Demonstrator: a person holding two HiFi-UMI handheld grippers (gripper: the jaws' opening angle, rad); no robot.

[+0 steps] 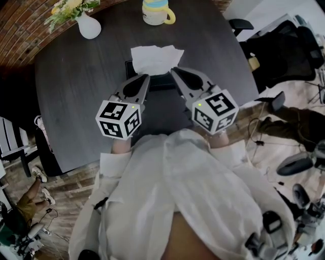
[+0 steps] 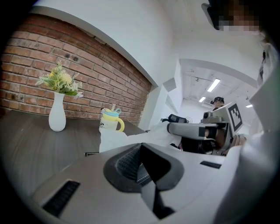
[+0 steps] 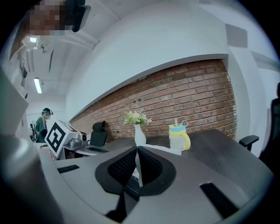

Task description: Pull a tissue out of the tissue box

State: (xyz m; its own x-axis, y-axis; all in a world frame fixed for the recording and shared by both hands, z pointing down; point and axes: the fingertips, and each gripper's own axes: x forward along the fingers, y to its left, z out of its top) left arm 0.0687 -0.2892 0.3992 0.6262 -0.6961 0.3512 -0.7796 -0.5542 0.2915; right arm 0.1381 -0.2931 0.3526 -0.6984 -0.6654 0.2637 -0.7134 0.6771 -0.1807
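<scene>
A white tissue (image 1: 155, 57) stands up out of a black tissue box (image 1: 163, 82) in the middle of the dark table (image 1: 76, 101). My left gripper (image 1: 147, 76) is shut at the tissue's lower left edge, and the sheet (image 2: 114, 139) rises just past its closed jaws (image 2: 142, 146). My right gripper (image 1: 172, 70) is shut on the tissue's lower right edge. A thin white strip of tissue (image 3: 138, 168) shows pinched between its pads (image 3: 137, 151). The two grippers converge on the box from the near side. The box opening is hidden behind them.
A white vase with flowers (image 1: 89, 25) stands at the table's far left. A cream mug with a yellow handle (image 1: 155, 12) stands at the far middle. Black office chairs (image 1: 289, 51) stand to the right of the table. The table's near edge is close to my body.
</scene>
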